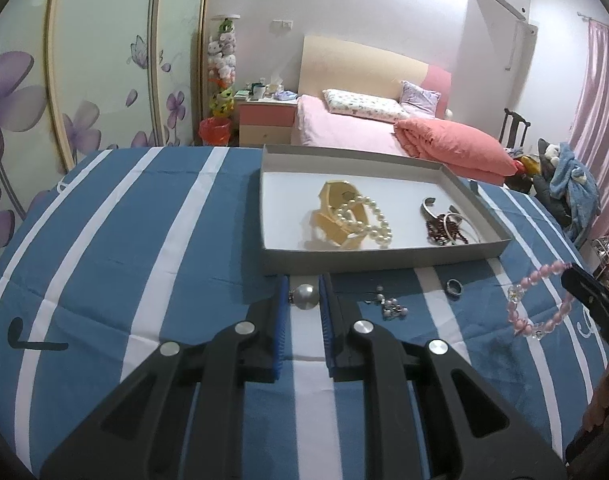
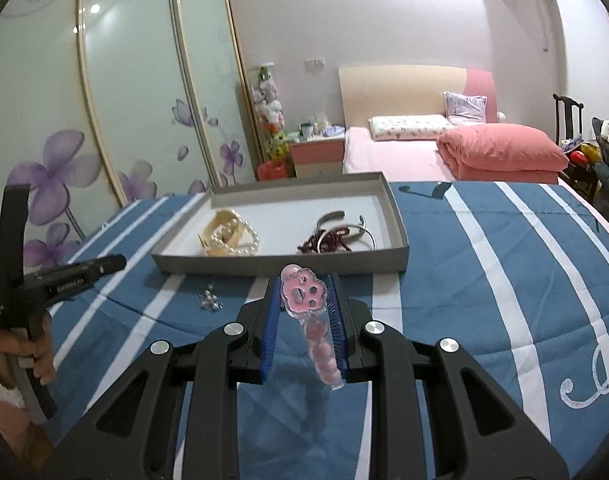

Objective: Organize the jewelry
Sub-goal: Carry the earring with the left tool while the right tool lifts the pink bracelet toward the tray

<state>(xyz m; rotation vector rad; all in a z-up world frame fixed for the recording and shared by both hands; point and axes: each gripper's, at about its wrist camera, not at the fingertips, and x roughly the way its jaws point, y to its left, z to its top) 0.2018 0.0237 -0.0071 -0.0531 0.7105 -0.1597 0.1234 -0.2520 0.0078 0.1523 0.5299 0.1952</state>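
- Left tool [image 1: 304,300]: black, blue pads, jaws closed on a silver ball piece [image 1: 304,297] just before the tray's near wall.
- Grey tray [image 1: 344,265] on the striped blue table [image 1: 144,280], holding a cream bangle [image 1: 336,216] under a pearl strand [image 1: 364,220], a dark red bead string [image 1: 440,232] and silver bangles [image 1: 456,220].
- Small bead cluster [image 1: 390,307] and a silver ring [image 1: 454,289] on the table near the tray.
- Pink bead bracelet [image 1: 538,300] hanging from the right tool [image 1: 584,292] at the table's right edge.

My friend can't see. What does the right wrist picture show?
The right gripper holds a pink bead bracelet over a blue striped cloth. Ahead, a grey tray holds a pearl bracelet and other jewelry.
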